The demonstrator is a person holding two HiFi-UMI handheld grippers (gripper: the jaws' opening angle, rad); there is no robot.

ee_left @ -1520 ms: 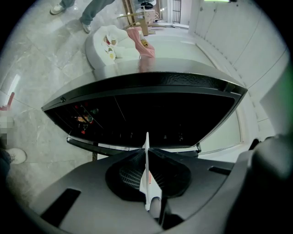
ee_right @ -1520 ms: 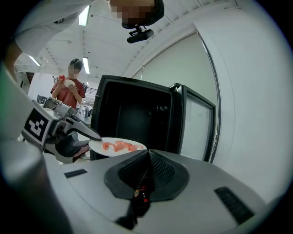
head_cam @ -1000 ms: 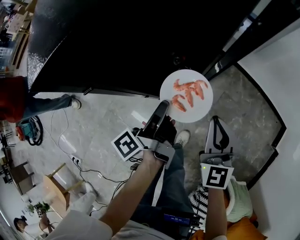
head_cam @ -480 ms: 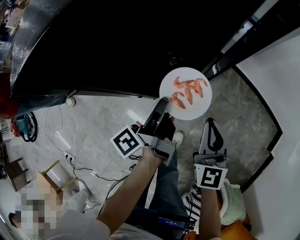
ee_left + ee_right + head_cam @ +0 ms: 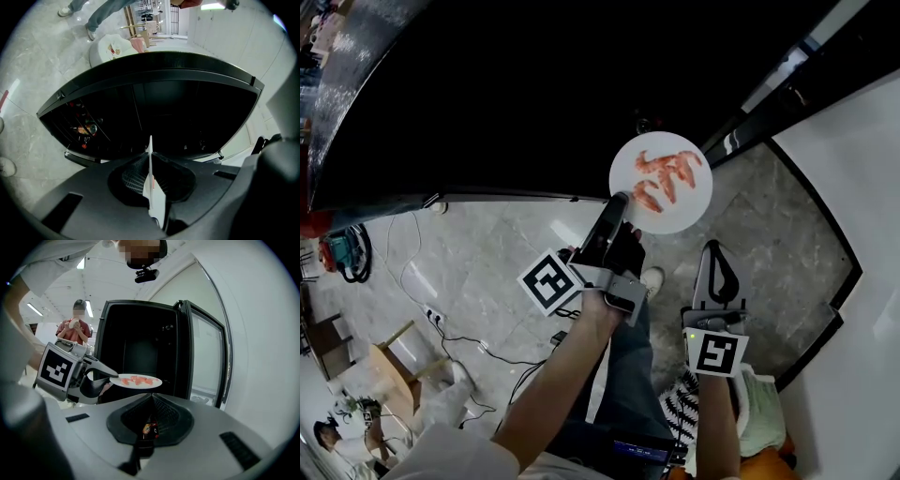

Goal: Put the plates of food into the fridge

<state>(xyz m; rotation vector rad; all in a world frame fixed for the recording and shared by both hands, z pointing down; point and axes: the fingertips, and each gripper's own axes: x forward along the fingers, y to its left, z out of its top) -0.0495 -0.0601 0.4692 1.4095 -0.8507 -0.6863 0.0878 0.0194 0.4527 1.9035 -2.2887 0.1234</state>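
A white plate of pink shrimp (image 5: 661, 183) hangs level in front of the black open fridge (image 5: 516, 84). My left gripper (image 5: 617, 208) is shut on the plate's near rim. In the left gripper view the plate (image 5: 151, 187) shows edge-on between the jaws of that gripper (image 5: 150, 157), facing the fridge's dark inside (image 5: 154, 108). My right gripper (image 5: 713, 255) hangs lower right of the plate, shut with nothing in it. In the right gripper view my right gripper (image 5: 152, 398) looks at the plate (image 5: 136, 380) and left gripper (image 5: 108, 376) before the fridge (image 5: 140, 343).
The fridge door (image 5: 787, 75) stands open at the right, beside a white wall (image 5: 862, 206). Bottles sit in a rack (image 5: 82, 129) at the fridge's left. Cables (image 5: 478, 337) and a wooden chair (image 5: 394, 375) lie on the marble floor. A person in red (image 5: 75, 324) stands behind.
The left gripper and plate have shifted a little up and left, closer to the fridge. The right gripper has followed the same way, still shut.
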